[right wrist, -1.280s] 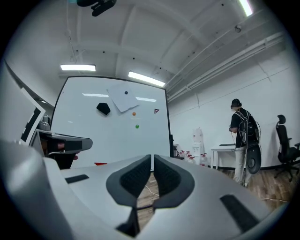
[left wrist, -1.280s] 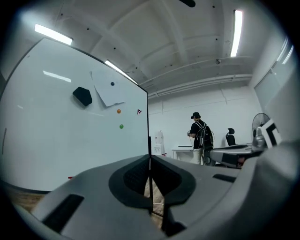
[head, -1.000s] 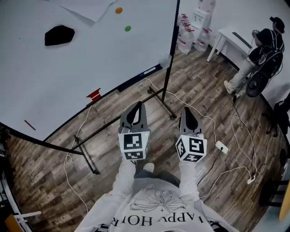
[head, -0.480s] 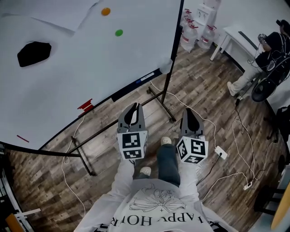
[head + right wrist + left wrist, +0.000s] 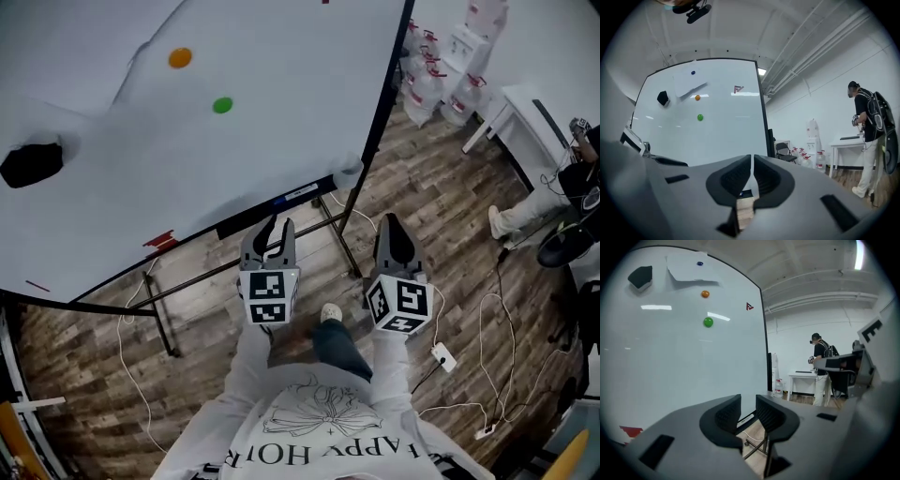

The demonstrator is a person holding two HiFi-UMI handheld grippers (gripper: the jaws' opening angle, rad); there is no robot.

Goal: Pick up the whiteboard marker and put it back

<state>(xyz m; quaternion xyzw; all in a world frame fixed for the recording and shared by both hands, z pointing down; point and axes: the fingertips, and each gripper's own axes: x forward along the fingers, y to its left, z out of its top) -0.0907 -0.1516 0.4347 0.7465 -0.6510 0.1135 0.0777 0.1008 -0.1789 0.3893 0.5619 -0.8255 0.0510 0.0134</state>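
The approach is the step in hand. The whiteboard marker (image 5: 298, 194) lies untouched on the dark tray (image 5: 246, 221) along the bottom edge of the whiteboard (image 5: 234, 150), ahead of both tools. The left tool (image 5: 273, 228) is held with its jaws a little apart, having just been opening, and nothing is between them. The right tool (image 5: 392, 223) is empty, its jaws drawn together to a thin slit. The next move is judged to call for the left tool to be carried forward to the tray, opened wider and lined up across the marker's barrel. Room is tight low down, where the stand's foot (image 5: 344, 246) lies on the wooden floor under the tray and the black side post (image 5: 380, 112) stands just right of the marker. More room is left above the tray.
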